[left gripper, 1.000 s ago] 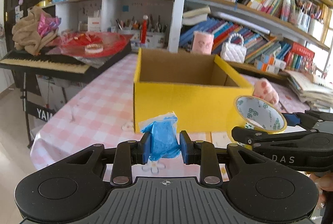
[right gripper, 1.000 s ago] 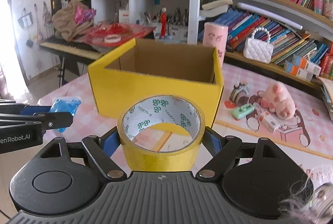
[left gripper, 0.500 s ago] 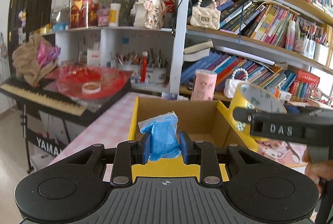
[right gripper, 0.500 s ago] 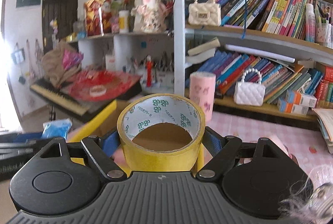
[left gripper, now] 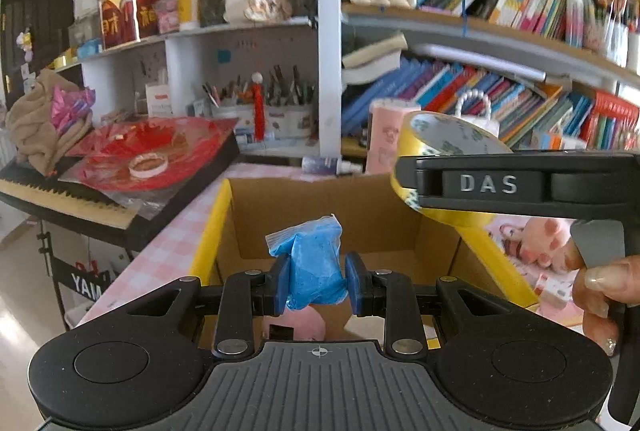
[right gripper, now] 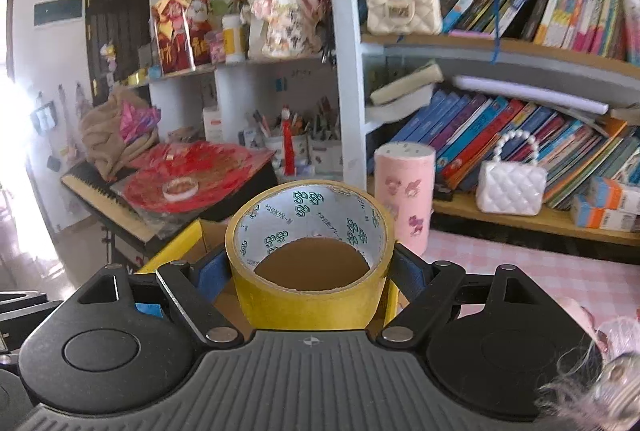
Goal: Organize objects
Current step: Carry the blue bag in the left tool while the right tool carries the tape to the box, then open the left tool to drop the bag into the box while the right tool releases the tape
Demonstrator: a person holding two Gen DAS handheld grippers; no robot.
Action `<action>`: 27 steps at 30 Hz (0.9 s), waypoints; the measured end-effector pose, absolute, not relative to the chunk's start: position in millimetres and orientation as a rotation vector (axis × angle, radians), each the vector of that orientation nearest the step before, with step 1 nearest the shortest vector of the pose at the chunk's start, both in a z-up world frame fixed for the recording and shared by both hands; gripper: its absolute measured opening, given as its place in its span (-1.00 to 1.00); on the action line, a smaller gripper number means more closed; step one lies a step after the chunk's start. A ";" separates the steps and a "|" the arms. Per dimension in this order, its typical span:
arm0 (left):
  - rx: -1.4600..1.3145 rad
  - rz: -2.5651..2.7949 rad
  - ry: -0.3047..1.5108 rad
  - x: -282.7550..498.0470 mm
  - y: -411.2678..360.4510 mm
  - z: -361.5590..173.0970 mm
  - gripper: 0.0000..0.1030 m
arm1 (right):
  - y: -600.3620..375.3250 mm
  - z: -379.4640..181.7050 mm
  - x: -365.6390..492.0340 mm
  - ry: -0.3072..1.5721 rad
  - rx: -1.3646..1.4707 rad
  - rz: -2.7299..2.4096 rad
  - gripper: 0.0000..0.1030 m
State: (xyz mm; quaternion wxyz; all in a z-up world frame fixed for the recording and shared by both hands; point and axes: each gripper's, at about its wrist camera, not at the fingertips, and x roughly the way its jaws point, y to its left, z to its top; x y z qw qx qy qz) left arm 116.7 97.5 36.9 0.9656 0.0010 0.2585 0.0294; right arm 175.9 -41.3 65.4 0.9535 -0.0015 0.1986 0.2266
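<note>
My left gripper (left gripper: 316, 285) is shut on a small blue plastic bag (left gripper: 314, 267) and holds it above the open yellow cardboard box (left gripper: 212, 231). My right gripper (right gripper: 310, 271) is shut on a roll of yellow tape (right gripper: 316, 295), held over the same box (right gripper: 176, 251). The tape roll also shows in the left wrist view (left gripper: 436, 147), to the right and above the box's right wall. Something pink (left gripper: 308, 325) lies on the box floor below the blue bag.
A bookshelf (right gripper: 500, 43) with books, handbags and a pink canister (right gripper: 404, 191) stands behind the box. A keyboard (left gripper: 68, 207) with red wrapping and a brown cloth is at the left. A pink plush toy (left gripper: 536, 239) lies on the checked tablecloth (left gripper: 168, 251) at the right.
Both grippers rose and moved forward from in front of the box to above its opening, each still holding its object.
</note>
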 end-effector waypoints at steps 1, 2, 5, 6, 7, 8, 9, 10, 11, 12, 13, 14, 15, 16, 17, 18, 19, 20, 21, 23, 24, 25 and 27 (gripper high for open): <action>0.007 0.063 0.534 120.1 95.8 34.4 -0.48 | -40.2 61.3 181.3 0.418 -0.004 0.469 0.59; 0.013 0.065 0.546 123.6 94.6 31.5 -0.48 | -39.0 57.8 185.2 0.432 -0.007 0.477 0.59; 0.028 0.077 0.580 132.2 91.1 23.5 -0.48 | -33.9 46.9 196.1 0.471 -0.031 0.502 0.59; 0.033 0.081 0.593 134.6 90.1 20.6 -0.48 | -32.0 43.4 199.2 0.485 -0.043 0.508 0.59; 0.038 0.084 0.603 136.5 89.2 18.6 -0.48 | -30.2 39.4 202.5 0.501 -0.052 0.513 0.59; 0.044 0.088 0.614 138.4 88.6 15.5 -0.47 | -28.9 36.3 204.8 0.517 -0.059 0.516 0.59; 0.048 0.091 0.627 140.2 88.3 12.6 -0.47 | -27.4 33.6 206.9 0.532 -0.063 0.518 0.59; 0.048 0.091 0.639 142.0 88.4 10.1 -0.47 | -25.8 30.0 209.6 0.551 -0.068 0.519 0.59; 0.032 0.091 0.639 142.2 89.9 8.7 -0.47 | -24.5 26.7 211.3 0.567 -0.074 0.521 0.59; 0.021 0.093 0.644 142.9 91.2 8.0 -0.47 | -22.8 23.4 213.2 0.585 -0.083 0.522 0.59; 0.019 0.095 0.645 143.4 91.8 7.5 -0.47 | -22.2 20.5 214.0 0.598 -0.093 0.520 0.59; 0.023 0.099 0.646 144.0 92.1 6.9 -0.47 | -20.7 17.2 215.0 0.611 -0.106 0.518 0.59; 0.024 0.103 0.646 144.3 92.6 6.4 -0.46 | -19.1 16.4 213.4 0.601 -0.127 0.521 0.59; 0.019 0.105 0.649 144.7 93.7 5.4 -0.45 | -16.9 15.8 213.1 0.604 -0.142 0.530 0.59; 0.012 0.107 0.651 145.4 94.3 4.7 -0.45 | -15.6 15.2 213.8 0.615 -0.149 0.540 0.59; 0.007 0.111 0.654 146.0 94.8 4.2 -0.45 | -14.8 14.8 214.3 0.620 -0.158 0.543 0.59; 0.006 0.112 0.654 146.2 94.7 4.0 -0.45 | -14.1 14.7 214.7 0.624 -0.168 0.541 0.59; 0.005 0.113 0.653 146.4 94.5 3.5 -0.44 | -13.3 14.3 214.8 0.629 -0.176 0.544 0.59; 0.001 0.114 0.654 146.5 94.8 3.4 -0.43 | -12.7 14.3 214.1 0.633 -0.183 0.548 0.59; -0.004 0.115 0.656 146.9 96.1 3.1 -0.40 | -11.8 13.7 213.3 0.634 -0.194 0.552 0.59; -0.003 0.114 0.654 146.2 96.5 3.1 -0.39 | -11.7 13.4 212.8 0.635 -0.196 0.554 0.59; -0.002 0.114 0.652 145.7 96.8 3.4 -0.37 | -11.4 13.7 213.5 0.636 -0.197 0.554 0.59; 0.004 0.123 0.643 143.4 96.7 4.6 -0.25 | -11.0 13.6 214.1 0.639 -0.198 0.553 0.59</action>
